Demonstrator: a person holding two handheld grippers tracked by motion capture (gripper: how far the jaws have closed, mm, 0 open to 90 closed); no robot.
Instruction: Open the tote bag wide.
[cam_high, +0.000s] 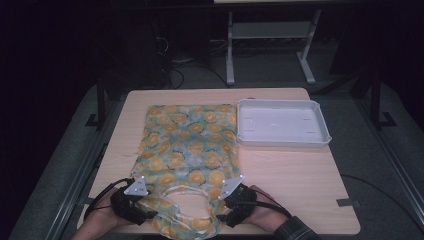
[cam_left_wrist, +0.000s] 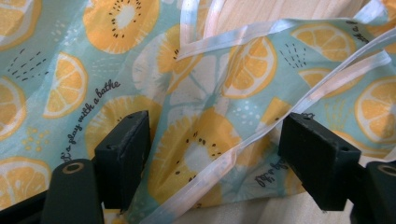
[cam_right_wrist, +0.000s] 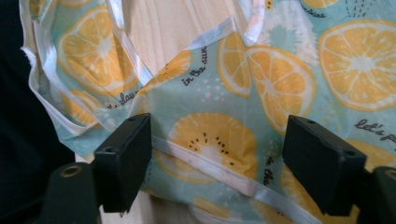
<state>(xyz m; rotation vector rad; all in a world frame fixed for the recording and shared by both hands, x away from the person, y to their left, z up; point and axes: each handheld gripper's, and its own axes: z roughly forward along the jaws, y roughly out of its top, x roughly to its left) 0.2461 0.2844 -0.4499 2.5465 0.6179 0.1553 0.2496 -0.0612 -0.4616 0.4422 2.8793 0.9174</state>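
Work in hand: a citrus-print apron lies flat on the counter, bib end and white straps toward the person; both tools are at that near end.
Left tool: jaws apart, cloth and a white strap lying between them, nothing pinched.
Right tool: jaws spread wide over the near corner of the apron, a white binding strip running across the gap; not gripping.
Apron position: left of centre on the counter, far hem near the back edge, near end reaching the front edge, where a bit of cloth seems to hang over.
Done so far: judging by how it lies, the apron is spread out mostly smooth; no fold is made yet.
Left to do: probably close both tools on the near corners, then lift and fold or move the cloth; all of that is ahead.
Edges: front counter edge sits right under the tools, so little room toward the person.
Open room: bare wood to the right of the apron and in front of the white tray, which sits just beside the apron's far right corner; forward over the cloth is clear.
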